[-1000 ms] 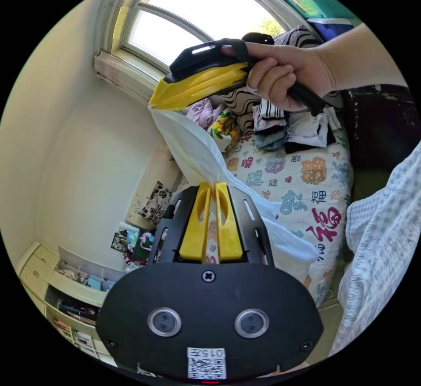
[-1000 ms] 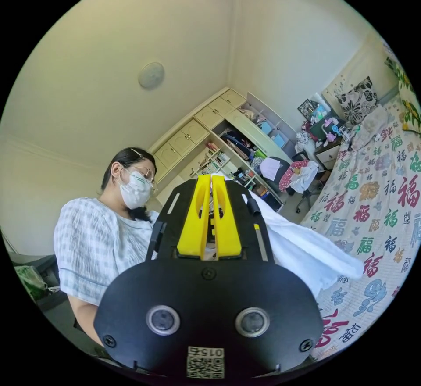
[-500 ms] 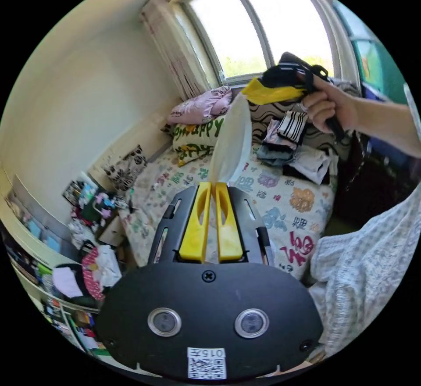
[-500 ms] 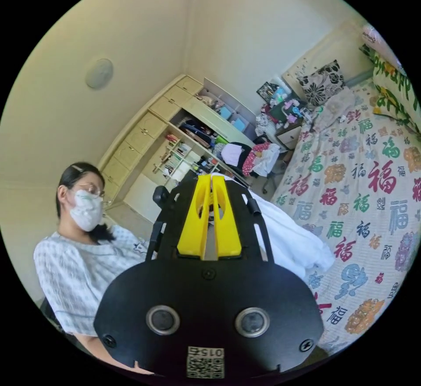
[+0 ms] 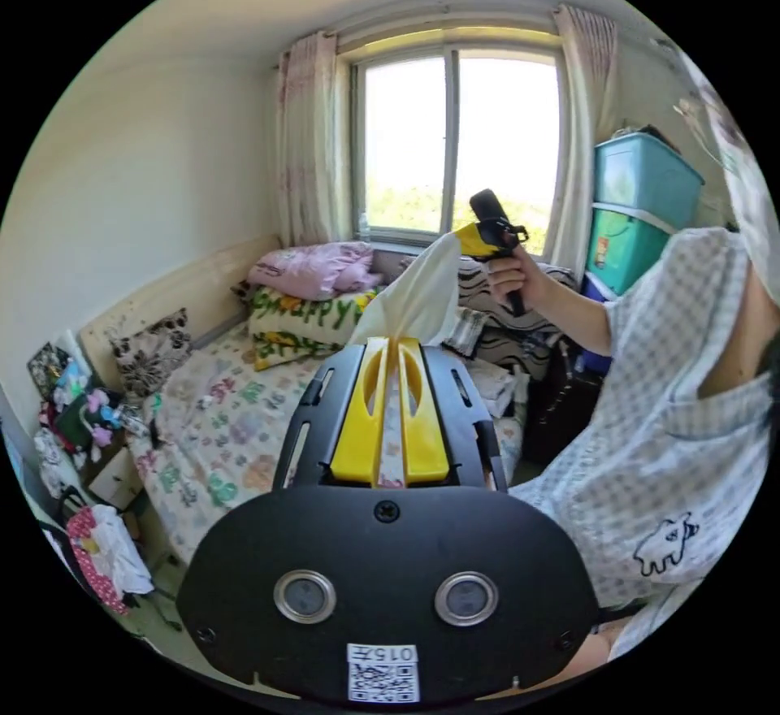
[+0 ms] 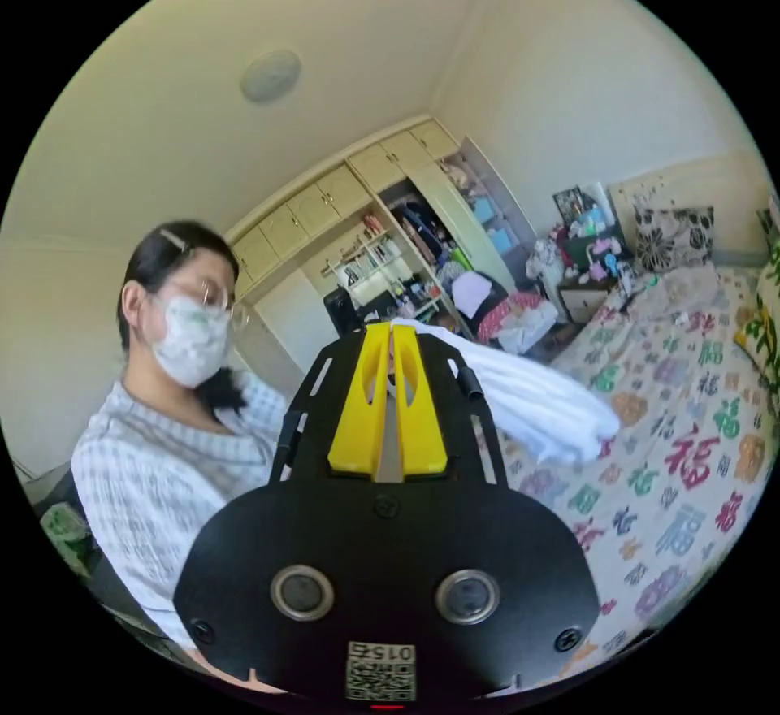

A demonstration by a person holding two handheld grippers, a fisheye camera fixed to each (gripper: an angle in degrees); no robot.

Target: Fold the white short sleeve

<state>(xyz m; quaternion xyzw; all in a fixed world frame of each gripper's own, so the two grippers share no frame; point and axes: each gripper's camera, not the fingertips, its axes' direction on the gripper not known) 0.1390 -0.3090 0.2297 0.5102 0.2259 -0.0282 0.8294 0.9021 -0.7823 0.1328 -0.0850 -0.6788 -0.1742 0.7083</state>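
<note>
The white short sleeve is held up in the air above the bed, stretched between both grippers. My left gripper is shut on one edge of it, the cloth rising out of its yellow jaws. My right gripper, held in a hand in front of the window, pinches the other end. In the right gripper view the right gripper is shut on the white short sleeve, which trails off to the right and hangs over the patterned bedspread.
A bed with a patterned bedspread carries pillows and piled clothes near the window. Teal storage boxes stand at the right. The person in a checked top stands close. Cupboards and cluttered shelves line the far wall.
Both views have swung as the hands moved. The right gripper has drawn further away from the left, and the garment now hangs higher between them, still gripped at both ends.
</note>
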